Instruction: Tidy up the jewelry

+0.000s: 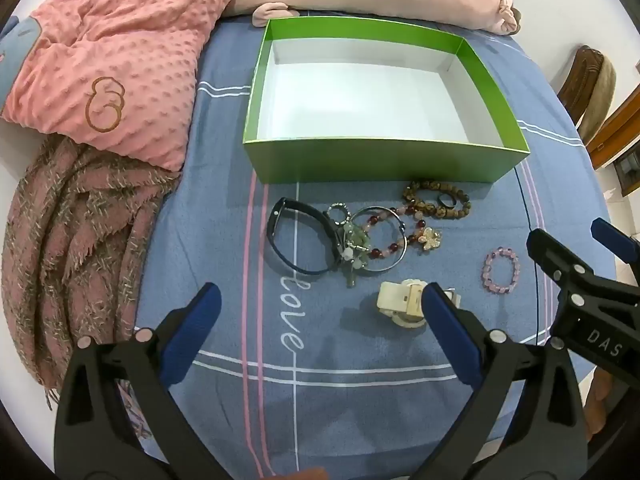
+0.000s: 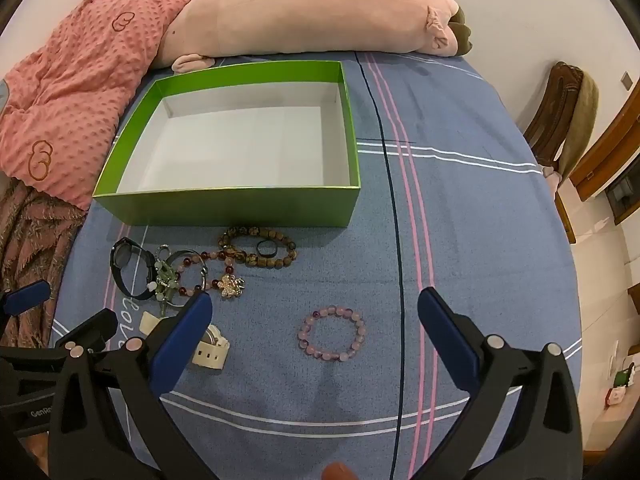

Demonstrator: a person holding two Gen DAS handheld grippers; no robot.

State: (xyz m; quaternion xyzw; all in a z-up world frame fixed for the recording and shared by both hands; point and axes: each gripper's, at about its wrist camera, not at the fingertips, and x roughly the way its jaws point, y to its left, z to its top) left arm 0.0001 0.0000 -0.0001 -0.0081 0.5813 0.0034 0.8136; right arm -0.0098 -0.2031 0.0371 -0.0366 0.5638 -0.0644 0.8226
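Observation:
An empty green box [image 1: 384, 160] [image 2: 240, 210] with a white inside stands on the blue bedsheet. In front of it lie a black watch [image 1: 276, 224] [image 2: 122, 254], a silver bangle tangled with a red and pink bead bracelet [image 1: 394, 262], a flower brooch [image 1: 430, 239] [image 2: 231, 286] and a brown bead bracelet [image 1: 420, 200] [image 2: 256, 232]. My left gripper [image 1: 322, 294] [image 2: 72, 304] hangs open above the sheet, with a white watch [image 1: 400, 304] [image 2: 210, 350] by its right finger. My right gripper [image 2: 315, 298] [image 1: 568, 232] is open over a pink bead bracelet [image 2: 306, 338] [image 1: 485, 270], not touching it.
A pink dotted blanket [image 1: 112, 80] and a fringed scarf [image 1: 72, 248] crowd the left side. A long pink plush pillow [image 2: 312, 12] lies behind the box. A wooden chair [image 2: 564, 120] stands past the bed's right edge. Bare sheet stretches right of the box.

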